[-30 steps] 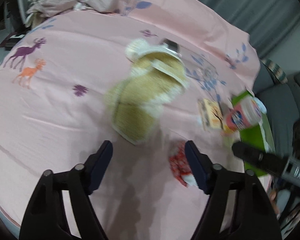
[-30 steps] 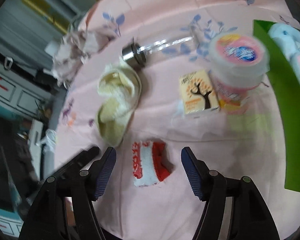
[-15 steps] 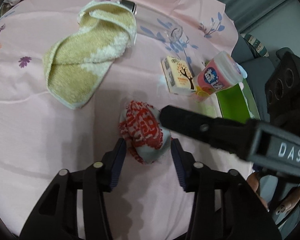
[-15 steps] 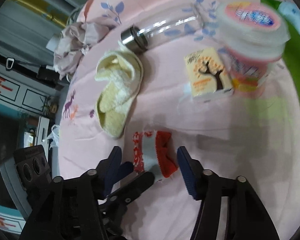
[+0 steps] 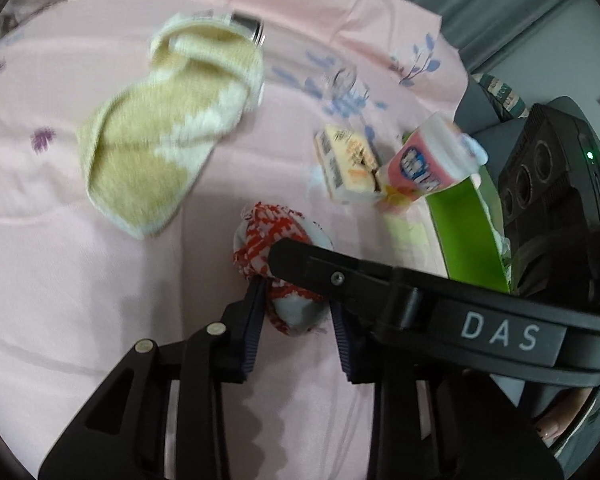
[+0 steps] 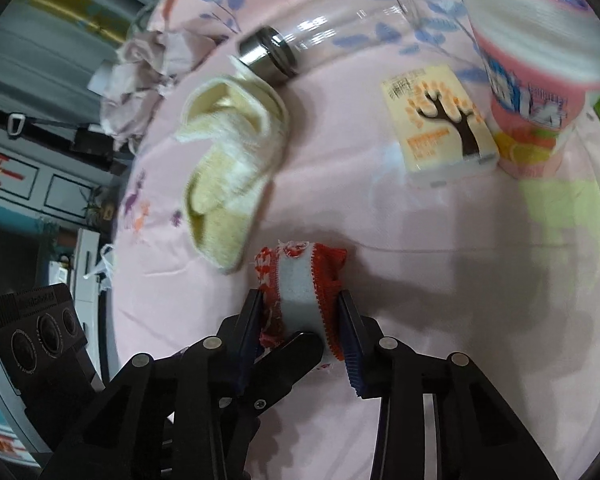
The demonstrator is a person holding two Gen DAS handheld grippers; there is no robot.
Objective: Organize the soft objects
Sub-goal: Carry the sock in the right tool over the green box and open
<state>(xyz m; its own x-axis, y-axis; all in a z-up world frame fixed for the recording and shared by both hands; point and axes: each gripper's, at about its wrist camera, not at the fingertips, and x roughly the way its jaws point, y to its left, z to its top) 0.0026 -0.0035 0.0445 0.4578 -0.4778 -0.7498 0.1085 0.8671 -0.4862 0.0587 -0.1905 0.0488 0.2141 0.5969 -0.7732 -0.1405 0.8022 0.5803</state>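
Observation:
A rolled red-and-grey knitted sock [image 5: 276, 236] [image 6: 300, 276] lies on the pink bedsheet [image 5: 80, 280]. My left gripper [image 5: 298, 320] is shut on one end of it. My right gripper [image 6: 302, 320] is shut on the same sock, and one of its fingers [image 5: 340, 276] crosses in front of the sock in the left wrist view. A left finger [image 6: 288, 356] pokes in between the right jaws. A folded yellow-and-white towel [image 5: 164, 136] [image 6: 228, 160] lies apart, further back on the left.
A tissue pack with a tree print [image 6: 436, 120] [image 5: 346, 164], a pink wipes tub [image 6: 536, 76] [image 5: 428, 168] and a clear bottle with a steel cap [image 6: 324, 40] lie beyond. A green bin [image 5: 464, 232] stands at the right. Crumpled cloth [image 6: 140, 64] lies at the far edge.
Both grippers moved down onto the sock and their jaws closed on it. The towel and the other items stayed where they were.

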